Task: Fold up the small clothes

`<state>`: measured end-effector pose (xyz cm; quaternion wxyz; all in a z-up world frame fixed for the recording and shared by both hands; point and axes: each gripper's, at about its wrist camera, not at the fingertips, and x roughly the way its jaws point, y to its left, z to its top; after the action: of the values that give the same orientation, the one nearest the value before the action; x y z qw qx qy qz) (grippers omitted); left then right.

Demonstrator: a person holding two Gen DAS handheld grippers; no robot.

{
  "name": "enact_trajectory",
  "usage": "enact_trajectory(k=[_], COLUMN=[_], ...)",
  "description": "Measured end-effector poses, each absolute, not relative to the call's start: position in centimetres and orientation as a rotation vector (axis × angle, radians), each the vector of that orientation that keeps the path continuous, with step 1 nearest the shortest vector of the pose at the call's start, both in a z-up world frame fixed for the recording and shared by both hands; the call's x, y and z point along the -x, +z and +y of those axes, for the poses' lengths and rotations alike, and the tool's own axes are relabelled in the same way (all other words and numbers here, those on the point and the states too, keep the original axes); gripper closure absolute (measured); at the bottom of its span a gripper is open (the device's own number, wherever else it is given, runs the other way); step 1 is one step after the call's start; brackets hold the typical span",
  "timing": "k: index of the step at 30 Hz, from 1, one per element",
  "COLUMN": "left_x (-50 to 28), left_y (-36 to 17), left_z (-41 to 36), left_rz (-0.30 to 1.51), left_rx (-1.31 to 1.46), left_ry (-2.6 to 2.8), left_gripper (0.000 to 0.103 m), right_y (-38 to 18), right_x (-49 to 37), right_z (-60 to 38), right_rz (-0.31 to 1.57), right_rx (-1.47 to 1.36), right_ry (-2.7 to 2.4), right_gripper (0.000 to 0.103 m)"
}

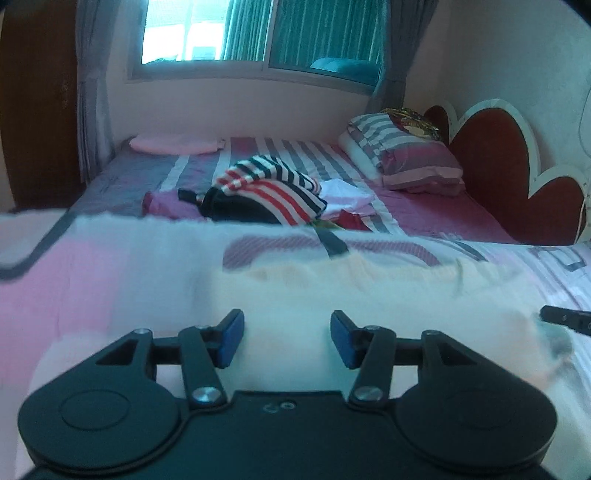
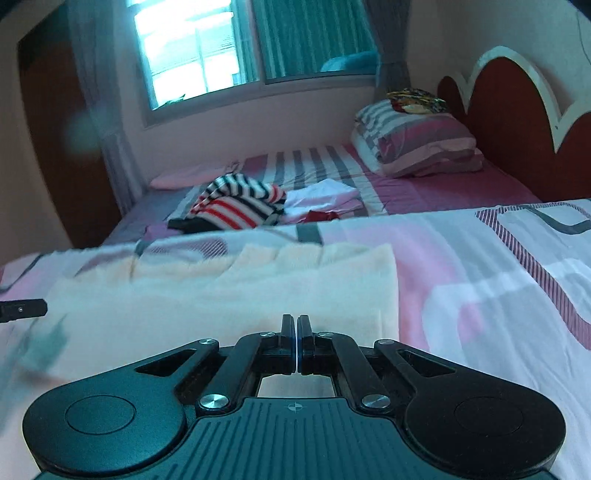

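A cream-white small garment (image 2: 229,291) lies spread on a pink, white and grey patterned quilt (image 2: 480,266) at the near end of the bed, its surface softly ribbed or pleated along the far edge; the near part is blurred in both views, so what kind of garment it is cannot be told. No label, brand or writing can be read on it or anywhere else.

The left gripper (image 1: 287,334) hangs just over the cloth with its blue-padded fingers (image 1: 231,338) standing about half apart; pale fabric shows in the gap, but the pads press on nothing. The right gripper (image 2: 296,345) sits low over the near right part of the same garment with its jaws fully together. No cloth shows between its pads. Each gripper's black tip shows at the edge of the other's view, so the two are near each other over the garment.

Beyond the quilt's far edge, on a bedsheet (image 1: 424,206) striped in purple, grey and white, lies a heap of unfolded clothes (image 1: 266,199): a top striped red, white and navy, something black beneath it, a purple piece to the left and a red piece to the right. Just beside it sits folded white cloth (image 1: 343,194). A striped pillow (image 1: 410,158) rests against a dark red scalloped headboard (image 1: 491,147), and a window (image 1: 258,33) with grey curtains (image 1: 92,74) fills the far wall.
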<state>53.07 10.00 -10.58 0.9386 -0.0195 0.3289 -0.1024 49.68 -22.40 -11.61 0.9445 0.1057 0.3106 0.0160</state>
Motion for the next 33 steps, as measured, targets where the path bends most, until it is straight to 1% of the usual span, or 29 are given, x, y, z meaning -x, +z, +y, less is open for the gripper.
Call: enact_trajectory(k=[2, 3, 4, 5, 6, 8, 10, 13, 15, 17, 18, 19, 22, 27, 30, 32, 33], left_x=[-54.9, -55.9, -57.0, -56.9, -56.8, -56.1, -55.8, -57.2, -57.6, -57.4, -57.1, -56.5, -54.7, -52.3, -51.2, -50.6, -50.2], left_y=[-11.3, -12.0, -13.1, -13.6, -13.8, -13.0, -12.7, -13.4, -14.2, -13.9, -13.5, -13.0, -12.0, -12.7, -13.7, -14.0, -14.0], left_z=[10.2, 10.3, 10.5, 10.6, 11.0, 11.3, 11.4, 11.0, 10.6, 10.0, 9.9, 9.9, 7.5, 0.7, 0.8, 2.2, 2.8], left_rz=[0.688, 0.714, 0.758, 0.726, 0.718, 0.698, 0.658, 0.685, 0.695, 0.699, 0.701, 0.688, 0.642, 0.665, 0.657, 0.639, 0.624], left_rx=[0.070, 0.084, 0.080, 0.086, 0.101, 0.104, 0.079, 0.058, 0.016, -0.034, -0.032, -0.024, -0.062, -0.153, -0.179, -0.213, -0.248], left_ry=[-0.249, -0.252, -0.218, -0.214, -0.222, -0.223, -0.216, -0.194, -0.192, -0.181, -0.167, -0.153, -0.179, -0.295, -0.270, -0.254, -0.230], left_gripper=[0.055, 0.053, 0.056, 0.053, 0.055, 0.055, 0.052, 0.052, 0.051, 0.051, 0.053, 0.053, 0.050, 0.050, 0.045, 0.040, 0.030], right_y=[-11.9, -12.2, -12.3, -12.7, -13.0, -12.9, -12.2, -12.1, -12.9, -13.5, -13.4, -13.1, -11.9, -11.9, -12.9, -13.2, -13.2], right_x=[-51.2, -51.8, -52.2, -52.5, -52.5, -52.3, -51.6, -52.0, -52.9, -53.2, -53.2, -53.0, -52.3, -52.8, -52.5, -52.0, -51.6], right_z=[-22.8, -22.8, -22.9, -22.7, -22.8, -23.1, -23.4, -22.6, -22.2, -22.5, -22.6, -22.7, -22.2, -17.5, -17.0, -19.5, -20.9], right_rz=[0.644, 0.654, 0.668, 0.682, 0.680, 0.673, 0.641, 0.637, 0.678, 0.680, 0.683, 0.681, 0.630, 0.662, 0.679, 0.677, 0.671], right_rx=[-0.230, -0.233, -0.225, -0.206, -0.198, -0.199, -0.206, -0.197, -0.184, -0.188, -0.191, -0.189, -0.218, -0.188, -0.136, -0.151, -0.149], right_ry=[0.029, 0.032, 0.033, 0.027, 0.027, 0.031, 0.035, 0.052, 0.039, 0.029, 0.027, 0.019, 0.038, 0.181, 0.181, 0.107, 0.049], right_gripper=[0.103, 0.103, 0.103, 0.103, 0.103, 0.103, 0.103, 0.103, 0.103, 0.103, 0.103, 0.103, 0.103, 0.103, 0.103, 0.103, 0.103])
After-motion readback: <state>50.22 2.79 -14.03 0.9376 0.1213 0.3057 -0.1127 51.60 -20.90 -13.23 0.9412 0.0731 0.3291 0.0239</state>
